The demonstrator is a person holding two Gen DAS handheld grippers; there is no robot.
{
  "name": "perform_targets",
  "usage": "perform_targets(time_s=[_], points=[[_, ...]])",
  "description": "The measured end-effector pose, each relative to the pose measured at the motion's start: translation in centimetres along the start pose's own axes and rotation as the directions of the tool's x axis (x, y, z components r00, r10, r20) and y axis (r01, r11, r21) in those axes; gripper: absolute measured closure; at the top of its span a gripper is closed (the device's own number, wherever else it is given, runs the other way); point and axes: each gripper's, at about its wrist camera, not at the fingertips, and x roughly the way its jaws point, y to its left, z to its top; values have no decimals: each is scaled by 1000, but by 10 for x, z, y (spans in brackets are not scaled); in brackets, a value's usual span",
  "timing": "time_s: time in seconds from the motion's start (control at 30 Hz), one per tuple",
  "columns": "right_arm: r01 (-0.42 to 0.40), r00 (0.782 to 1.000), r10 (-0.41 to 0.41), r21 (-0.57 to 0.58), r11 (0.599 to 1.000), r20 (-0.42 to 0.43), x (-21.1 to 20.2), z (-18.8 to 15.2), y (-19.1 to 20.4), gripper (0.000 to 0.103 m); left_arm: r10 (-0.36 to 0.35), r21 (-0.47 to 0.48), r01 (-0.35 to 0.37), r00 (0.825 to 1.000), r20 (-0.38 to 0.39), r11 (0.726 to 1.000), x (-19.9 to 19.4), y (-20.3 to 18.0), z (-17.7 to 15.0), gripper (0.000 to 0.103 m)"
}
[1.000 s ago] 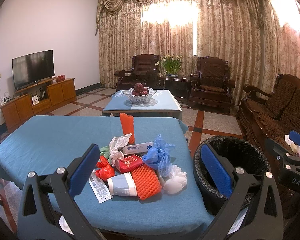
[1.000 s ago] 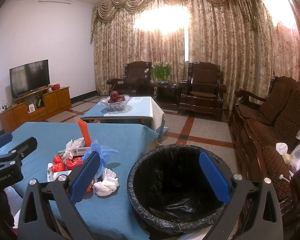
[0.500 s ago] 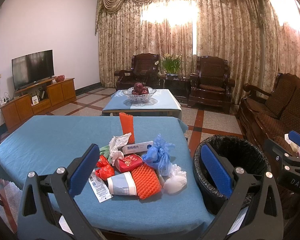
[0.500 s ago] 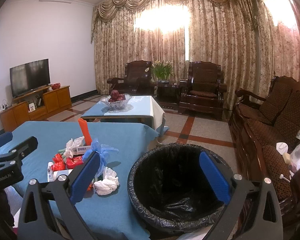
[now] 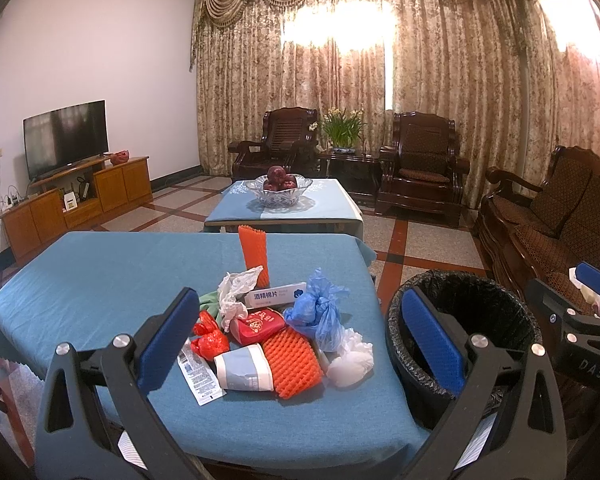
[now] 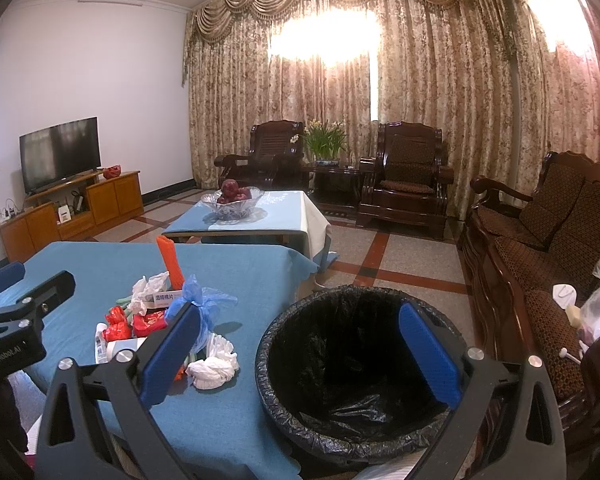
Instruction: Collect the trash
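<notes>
A blue-clothed table (image 5: 100, 280) is carrying a heap of trash (image 5: 276, 332) near its right edge, with a black-lined bin (image 6: 340, 392) standing just beside it on the floor. The left gripper (image 5: 300, 340) is hovering before the heap, fingers spread wide and empty. The right gripper (image 6: 300, 354) is hanging over the bin's rim, equally wide and holding nothing.

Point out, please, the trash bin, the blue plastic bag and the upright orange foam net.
trash bin (image 6: 352, 364), right wrist view, liner inside.
blue plastic bag (image 5: 316, 312), left wrist view, knotted middle.
upright orange foam net (image 5: 253, 252), left wrist view, mid-body.
</notes>
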Motion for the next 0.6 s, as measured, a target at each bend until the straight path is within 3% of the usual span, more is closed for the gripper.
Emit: perform_targets(time_s=[0.6], points=[[-3,1000,3,0,1000,-7,5,-7,-2,6,1,-1,-1,1000,-1,1000,0,0,0,5]])
